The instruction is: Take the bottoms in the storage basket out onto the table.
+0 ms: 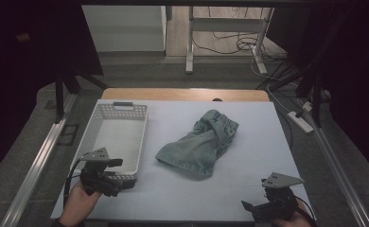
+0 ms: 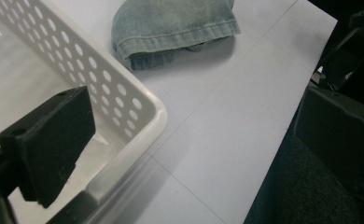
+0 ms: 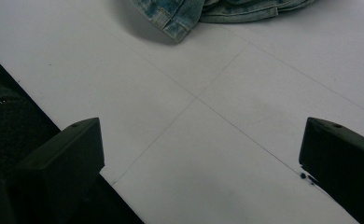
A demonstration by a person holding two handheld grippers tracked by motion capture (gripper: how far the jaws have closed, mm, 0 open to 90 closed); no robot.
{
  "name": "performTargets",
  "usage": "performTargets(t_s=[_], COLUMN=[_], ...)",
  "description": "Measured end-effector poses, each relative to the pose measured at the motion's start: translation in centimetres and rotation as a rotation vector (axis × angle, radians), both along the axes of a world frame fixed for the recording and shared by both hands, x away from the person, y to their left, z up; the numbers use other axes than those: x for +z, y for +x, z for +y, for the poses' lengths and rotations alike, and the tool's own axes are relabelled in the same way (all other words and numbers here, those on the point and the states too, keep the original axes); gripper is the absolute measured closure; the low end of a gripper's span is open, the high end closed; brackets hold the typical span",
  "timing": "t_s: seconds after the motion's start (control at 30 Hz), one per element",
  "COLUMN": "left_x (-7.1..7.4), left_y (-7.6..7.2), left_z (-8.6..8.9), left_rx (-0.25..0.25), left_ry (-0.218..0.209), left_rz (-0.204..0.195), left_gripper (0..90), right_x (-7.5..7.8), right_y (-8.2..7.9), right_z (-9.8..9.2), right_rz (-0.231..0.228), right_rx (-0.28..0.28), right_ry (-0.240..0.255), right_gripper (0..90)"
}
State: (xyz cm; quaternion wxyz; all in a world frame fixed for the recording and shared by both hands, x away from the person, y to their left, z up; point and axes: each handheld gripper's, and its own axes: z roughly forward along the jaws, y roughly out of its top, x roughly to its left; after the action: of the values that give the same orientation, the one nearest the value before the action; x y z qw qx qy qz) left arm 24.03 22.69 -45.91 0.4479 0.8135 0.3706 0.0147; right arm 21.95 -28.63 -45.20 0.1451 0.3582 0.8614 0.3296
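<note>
Right now my left tool (image 1: 108, 171) sits at the near corner of the white basket (image 1: 108, 113), and my left hand (image 1: 81, 201) holds it from below. Its jaws are wide apart and hold nothing. From the left tool's own camera, one black jaw hangs over the inside of the basket and the other jaw is out past the basket's rounded corner, so the corner lies between them. I cannot tell if a jaw touches the basket wall.

My right tool (image 1: 260, 206) is well away from the basket, down at the near right edge of the surface (image 1: 249, 156). Its jaws are wide apart too, and nothing is in them. Between them I see just the pale surface with thin lines on it.

My jeans shorts (image 1: 199, 142) lie in a crumpled heap just beside the basket, on its right side. They are light blue. They rest flat on the surface, not in the basket. Neither tool touches them. The basket has small holes in its walls, and I can see nothing inside it.
</note>
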Motion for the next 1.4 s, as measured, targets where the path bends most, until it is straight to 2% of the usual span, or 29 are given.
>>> performTargets(t_s=[0.6,1.0,1.4], left_x=[-0.8,-1.3,-1.7], left_y=[-2.0,-3.6,-5.0], left_z=[3.0,5.1,6.4], left_rx=[0.065,0.124,0.156], left_ry=[-0.041,-0.038,-0.028], left_rz=[0.027,0.029,0.037], left_gripper=[0.0,0.0,0.0], right_x=[0.0,0.0,0.1], right_y=[0.0,0.0,0.0], right_z=[0.0,-0.1,-0.1], right_rz=[0.003,-0.001,-0.004], right_rx=[-0.005,-0.012,-0.016], right_ry=[0.002,0.005,0.005], right_gripper=[0.2,0.2,0.2])
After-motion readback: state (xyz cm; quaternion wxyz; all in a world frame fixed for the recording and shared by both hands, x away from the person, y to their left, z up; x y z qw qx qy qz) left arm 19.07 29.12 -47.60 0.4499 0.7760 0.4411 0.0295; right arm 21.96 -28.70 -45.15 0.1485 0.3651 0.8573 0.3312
